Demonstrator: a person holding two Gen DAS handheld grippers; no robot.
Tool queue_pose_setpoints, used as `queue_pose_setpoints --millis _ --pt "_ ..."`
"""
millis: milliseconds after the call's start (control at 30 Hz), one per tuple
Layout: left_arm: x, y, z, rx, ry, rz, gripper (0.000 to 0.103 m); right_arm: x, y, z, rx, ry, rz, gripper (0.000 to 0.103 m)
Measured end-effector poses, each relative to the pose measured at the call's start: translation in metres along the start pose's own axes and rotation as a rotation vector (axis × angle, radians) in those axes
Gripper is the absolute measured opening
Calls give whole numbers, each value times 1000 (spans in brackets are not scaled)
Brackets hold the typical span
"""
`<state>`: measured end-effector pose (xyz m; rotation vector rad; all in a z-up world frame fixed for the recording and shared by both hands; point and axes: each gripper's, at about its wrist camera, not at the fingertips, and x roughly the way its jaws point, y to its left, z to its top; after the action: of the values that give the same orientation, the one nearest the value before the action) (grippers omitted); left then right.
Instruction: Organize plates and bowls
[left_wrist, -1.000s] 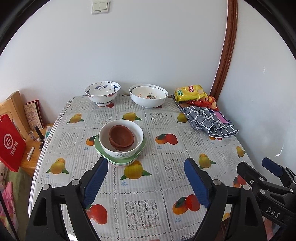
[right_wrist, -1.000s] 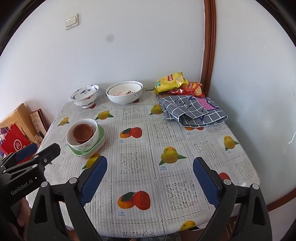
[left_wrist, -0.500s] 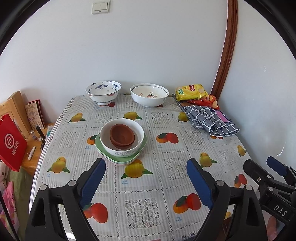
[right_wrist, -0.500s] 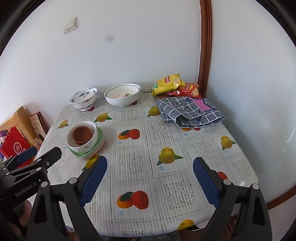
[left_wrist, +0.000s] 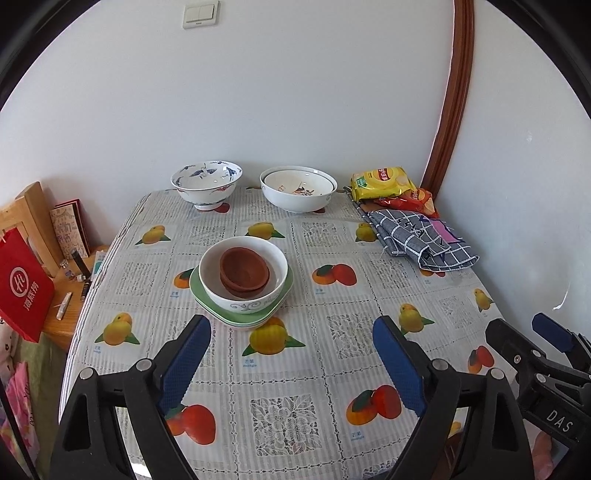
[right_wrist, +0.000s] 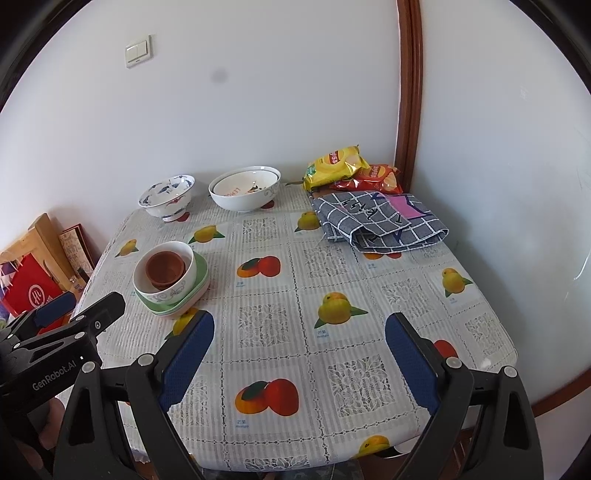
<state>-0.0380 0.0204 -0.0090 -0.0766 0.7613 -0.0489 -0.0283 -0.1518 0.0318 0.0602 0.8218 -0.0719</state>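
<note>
A stack sits left of the table's middle: brown bowls (left_wrist: 243, 271) (right_wrist: 165, 268) nested in a white bowl (left_wrist: 243, 295) (right_wrist: 168, 291) on green plates (left_wrist: 201, 297) (right_wrist: 201, 271). At the far edge stand a blue-patterned bowl (left_wrist: 206, 184) (right_wrist: 167, 195) and a larger white bowl (left_wrist: 298, 190) (right_wrist: 244, 192). My left gripper (left_wrist: 291, 356) hangs open over the near table, short of the stack, nothing between its fingers. My right gripper (right_wrist: 299, 350) is open too, over the near right part, empty. Each gripper shows at the other view's edge.
The table wears a fruit-print cloth (left_wrist: 332, 332) (right_wrist: 280, 295). A grey checked cloth (left_wrist: 421, 236) (right_wrist: 380, 221) and snack bags (left_wrist: 384, 182) (right_wrist: 334, 166) lie at the far right corner. A red bag (left_wrist: 22, 288) and a wooden side table (left_wrist: 62, 325) stand left. Walls close the back and right.
Both views have shifted very slightly; the dishes have not moved. Both grippers remain open and empty.
</note>
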Motion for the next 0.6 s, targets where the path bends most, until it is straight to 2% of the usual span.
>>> queue_pose_setpoints --millis 600 --pt "4 0 -1 -3 8 5 89 2 -2 -1 11 0 2 93"
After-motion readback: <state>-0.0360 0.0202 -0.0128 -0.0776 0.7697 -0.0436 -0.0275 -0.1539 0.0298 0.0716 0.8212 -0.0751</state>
